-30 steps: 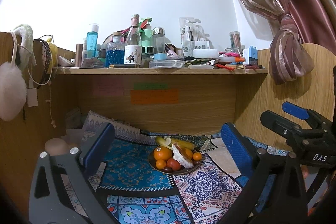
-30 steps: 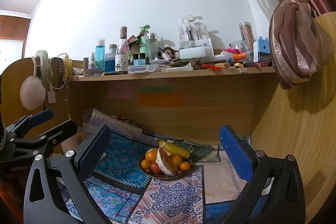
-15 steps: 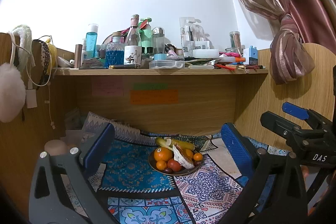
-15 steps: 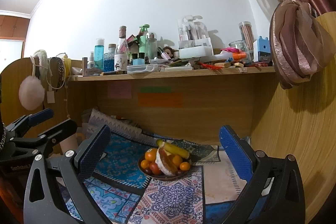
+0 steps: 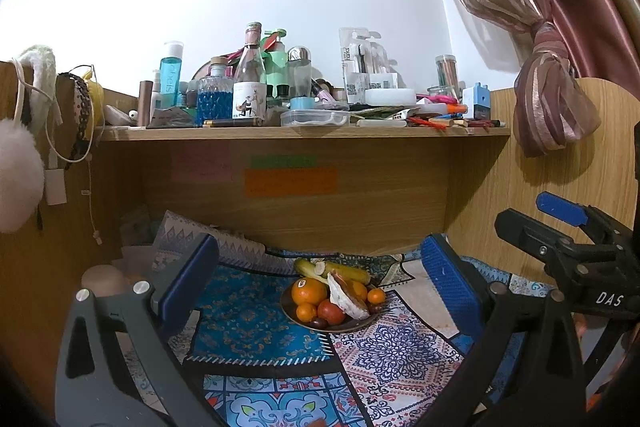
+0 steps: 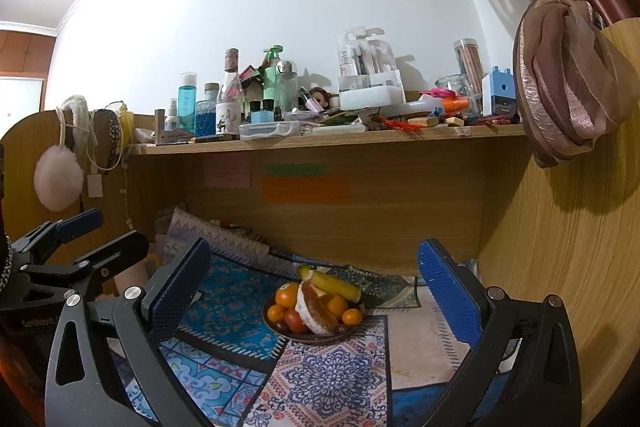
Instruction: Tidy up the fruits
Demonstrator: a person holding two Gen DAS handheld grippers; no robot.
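Overhead, a cluttered shelf (image 5: pixel 304 133) overhangs the fruit plate (image 5: pixel 332 325).

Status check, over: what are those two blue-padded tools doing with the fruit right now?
Left tool open, empty. Right tool open, empty. Round dark plate of oranges, banana, tomatoes on patterned cloth, untouched, ahead of both. Nothing in the way.

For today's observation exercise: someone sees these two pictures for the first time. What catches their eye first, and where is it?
First the plate of fruit, piled with oranges, a banana and a red fruit, on the patterned cloth in the desk alcove. Next the cluttered shelf above it, crowded with bottles and boxes. The left gripper and right gripper frame the plate, jaws wide open and empty.
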